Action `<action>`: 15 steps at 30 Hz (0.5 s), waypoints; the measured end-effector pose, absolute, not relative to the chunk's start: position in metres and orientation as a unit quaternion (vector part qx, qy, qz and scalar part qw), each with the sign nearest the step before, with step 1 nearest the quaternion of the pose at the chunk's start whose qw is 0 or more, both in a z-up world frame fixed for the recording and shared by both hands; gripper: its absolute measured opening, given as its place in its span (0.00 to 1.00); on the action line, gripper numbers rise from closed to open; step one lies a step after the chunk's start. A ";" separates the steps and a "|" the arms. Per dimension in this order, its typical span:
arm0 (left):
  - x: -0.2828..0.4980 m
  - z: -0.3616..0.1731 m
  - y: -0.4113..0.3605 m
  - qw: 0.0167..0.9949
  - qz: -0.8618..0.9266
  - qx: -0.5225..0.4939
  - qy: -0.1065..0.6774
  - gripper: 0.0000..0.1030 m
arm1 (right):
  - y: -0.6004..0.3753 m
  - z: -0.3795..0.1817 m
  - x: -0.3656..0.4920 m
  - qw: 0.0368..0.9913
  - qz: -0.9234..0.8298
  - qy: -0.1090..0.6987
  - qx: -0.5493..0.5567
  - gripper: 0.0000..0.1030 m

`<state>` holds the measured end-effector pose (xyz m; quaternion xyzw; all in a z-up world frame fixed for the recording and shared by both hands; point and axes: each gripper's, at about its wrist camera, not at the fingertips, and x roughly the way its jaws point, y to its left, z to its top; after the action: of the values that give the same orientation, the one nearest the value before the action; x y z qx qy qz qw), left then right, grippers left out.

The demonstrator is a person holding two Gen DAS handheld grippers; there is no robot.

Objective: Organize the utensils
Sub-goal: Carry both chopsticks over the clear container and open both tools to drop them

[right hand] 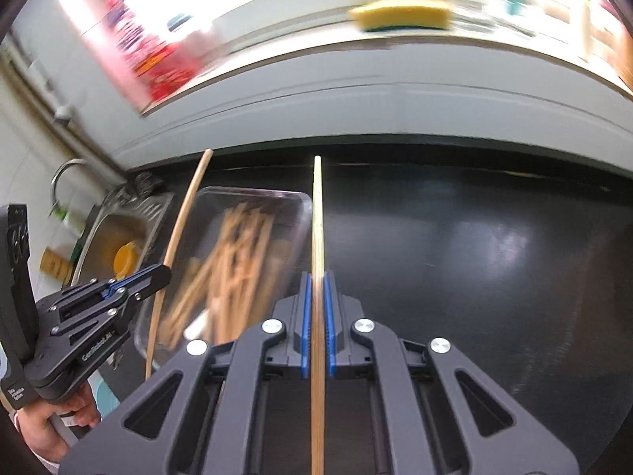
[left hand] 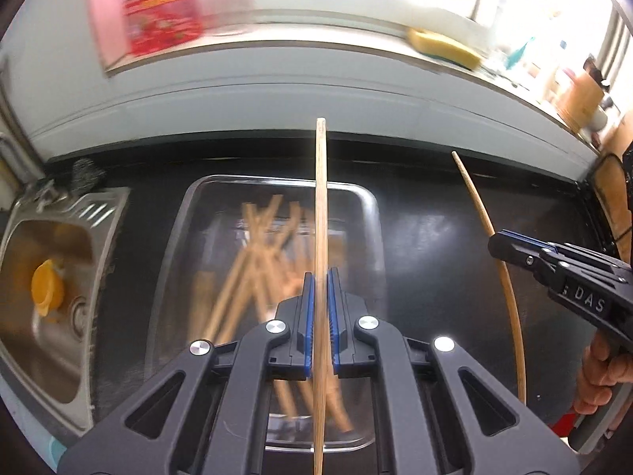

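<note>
My left gripper point(left hand: 321, 277) is shut on a wooden chopstick point(left hand: 321, 206) that stands up between its blue pads, over a clear tray point(left hand: 368, 198) holding several more chopsticks point(left hand: 257, 261). My right gripper point(right hand: 315, 279) is shut on a second chopstick point(right hand: 316, 213), above the dark countertop just right of the tray point(right hand: 292, 202). In the left wrist view the right gripper point(left hand: 496, 243) appears at the right edge, clamping its chopstick point(left hand: 474, 202). The right wrist view shows the left gripper point(right hand: 164, 273) at the left with its chopstick point(right hand: 186, 213).
A steel sink point(left hand: 23, 316) with an orange object point(left hand: 47, 291) lies left of the tray. The black countertop point(right hand: 474, 261) stretches to the right. A yellow sponge point(right hand: 403, 14) rests on the white ledge behind, beside a red package point(left hand: 158, 16). A hand point(left hand: 601, 372) grips the right tool.
</note>
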<state>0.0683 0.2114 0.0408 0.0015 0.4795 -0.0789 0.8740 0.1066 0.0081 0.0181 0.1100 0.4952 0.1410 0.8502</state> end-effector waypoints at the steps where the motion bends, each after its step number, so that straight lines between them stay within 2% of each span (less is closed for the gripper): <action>1: 0.071 0.042 0.218 0.874 -0.075 -0.001 0.479 0.06 | 0.018 0.020 0.107 0.850 0.146 0.494 0.108 0.07; 7: 0.069 0.042 0.265 0.875 -0.060 -0.019 0.479 0.06 | 0.060 0.025 0.106 0.847 0.159 0.496 0.109 0.07; 15: 0.078 0.038 0.280 0.870 -0.083 -0.016 0.485 0.06 | 0.105 0.025 0.111 0.847 0.155 0.495 0.115 0.07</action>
<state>0.0776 0.2796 0.0377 -0.0162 0.4851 -0.0833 0.8703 0.1112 0.1049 0.0250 0.1150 0.4955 0.1555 0.8468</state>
